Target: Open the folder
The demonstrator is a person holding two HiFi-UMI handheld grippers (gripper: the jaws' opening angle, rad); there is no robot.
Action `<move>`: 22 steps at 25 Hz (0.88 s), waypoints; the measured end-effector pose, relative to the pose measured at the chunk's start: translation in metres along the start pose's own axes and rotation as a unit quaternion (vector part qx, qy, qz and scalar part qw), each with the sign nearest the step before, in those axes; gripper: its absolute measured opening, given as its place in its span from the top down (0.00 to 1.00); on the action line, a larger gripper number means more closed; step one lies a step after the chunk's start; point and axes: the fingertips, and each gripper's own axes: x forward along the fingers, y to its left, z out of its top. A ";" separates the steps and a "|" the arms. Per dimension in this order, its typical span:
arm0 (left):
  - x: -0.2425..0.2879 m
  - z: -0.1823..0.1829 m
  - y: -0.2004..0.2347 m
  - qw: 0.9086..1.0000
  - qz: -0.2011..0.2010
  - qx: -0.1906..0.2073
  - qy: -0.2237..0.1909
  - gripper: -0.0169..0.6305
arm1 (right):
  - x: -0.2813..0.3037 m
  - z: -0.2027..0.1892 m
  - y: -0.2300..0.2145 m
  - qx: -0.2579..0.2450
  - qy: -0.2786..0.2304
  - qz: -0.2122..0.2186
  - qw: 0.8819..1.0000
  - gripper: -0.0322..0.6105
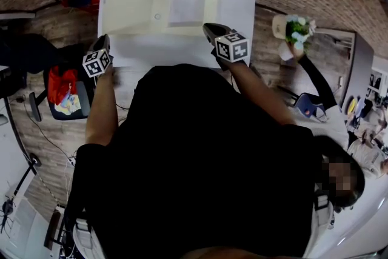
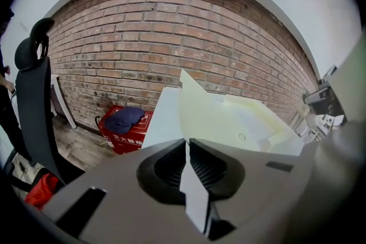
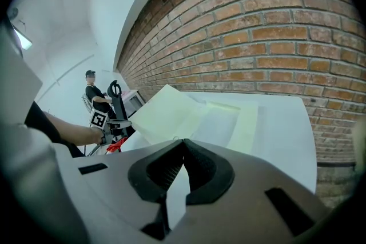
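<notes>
A pale cream folder (image 1: 136, 0) lies spread open and flat on a smooth white rectangular worktop (image 1: 239, 3) set against a rough red brick wall (image 2: 171, 37). Its thin, matte panels unfold side by side: a broad left leaf carrying a small round snap stud (image 1: 157, 17), and a paler, near-white rectangular sheet framed by cream borders to the right. The person stands at the worktop's near edge with a gripper in each hand, both angled down toward the folder's near edge. The left gripper (image 1: 103, 40), topped by a cube of black-and-white square markers (image 1: 97, 62), sits at the folder's near left corner. In the left gripper view its ribbed black tongs are pressed together at the tips, pinching nothing, and the folder's sharp corner points up just beyond them. The right gripper (image 1: 210, 28), with a marker cube (image 1: 233, 46) of its own, rests at the folder's near right corner. Its dark ribbed tongs likewise meet at the tips with nothing between them, and whether they touch the folder cannot be told. On the wood-plank floor to the left stands a red box (image 2: 128, 133) with a crumpled navy cloth (image 2: 123, 119) on top, and beside it a black office chair (image 2: 34, 100).
</notes>
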 end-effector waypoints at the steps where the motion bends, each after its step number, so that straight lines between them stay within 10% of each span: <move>1: 0.001 -0.001 0.002 1.000 0.001 -0.002 0.002 0.93 | 0.000 0.001 0.000 0.000 0.000 0.000 1.000 0.91; 22: 0.021 -0.021 0.020 0.998 0.010 -0.052 0.034 0.92 | -0.011 -0.006 -0.012 0.010 -0.002 -0.015 1.000 0.91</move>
